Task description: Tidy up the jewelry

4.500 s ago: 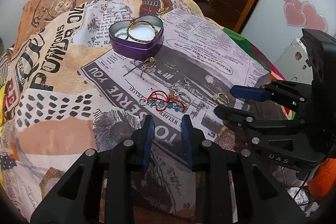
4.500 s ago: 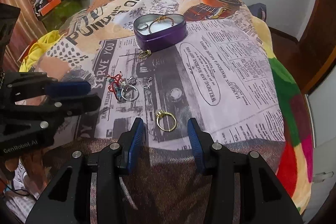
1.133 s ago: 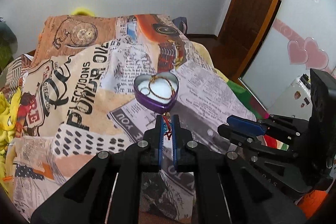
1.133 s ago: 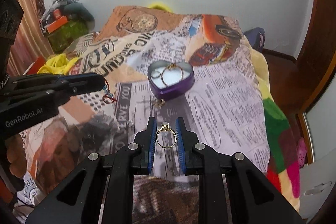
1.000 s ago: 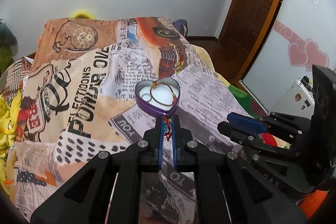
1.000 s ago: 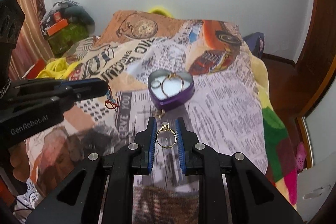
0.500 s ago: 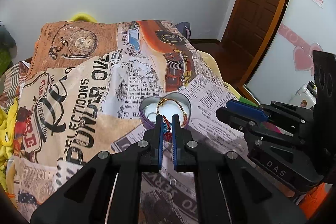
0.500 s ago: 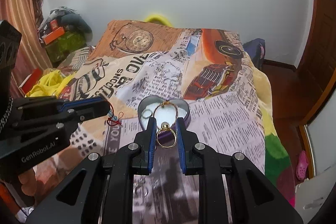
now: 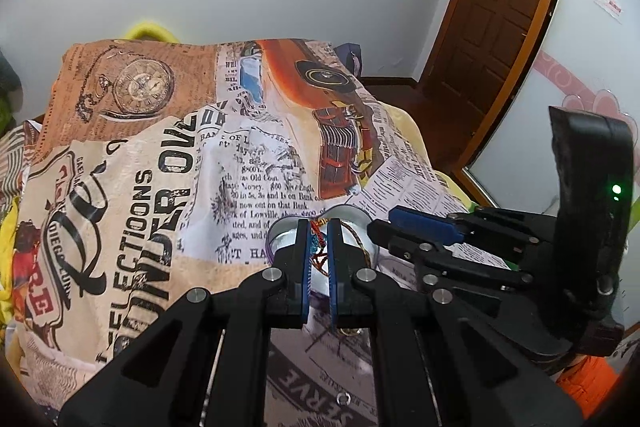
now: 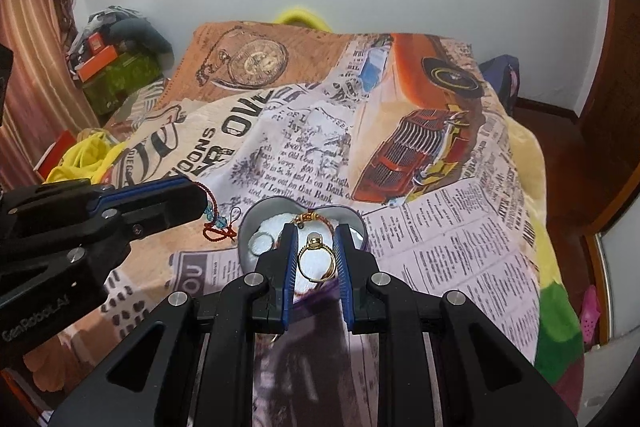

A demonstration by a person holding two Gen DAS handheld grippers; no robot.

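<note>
A purple heart-shaped tin (image 10: 352, 218) with a white lining stands on the printed bedspread; it holds a gold bracelet (image 10: 310, 217) and a silver ring (image 10: 260, 241). My right gripper (image 10: 316, 255) is shut on a gold ring (image 10: 316, 259) and holds it above the tin. My left gripper (image 9: 319, 247) is shut on a red and blue beaded bracelet (image 9: 319, 241), also above the tin (image 9: 280, 233). In the right wrist view the left gripper (image 10: 200, 201) is just left of the tin with the beaded bracelet (image 10: 218, 225) dangling from it.
The printed bedspread (image 9: 160, 195) covers the whole surface. A small earring (image 9: 343, 398) lies on the cloth below the tin. Boxes and clothes (image 10: 116, 67) are piled at the far left. A wooden door (image 9: 496, 23) is at the right.
Both grippers have lifted their jewelry off the cloth and moved forward, ending over the heart-shaped tin. The tin now sits directly behind the fingertips.
</note>
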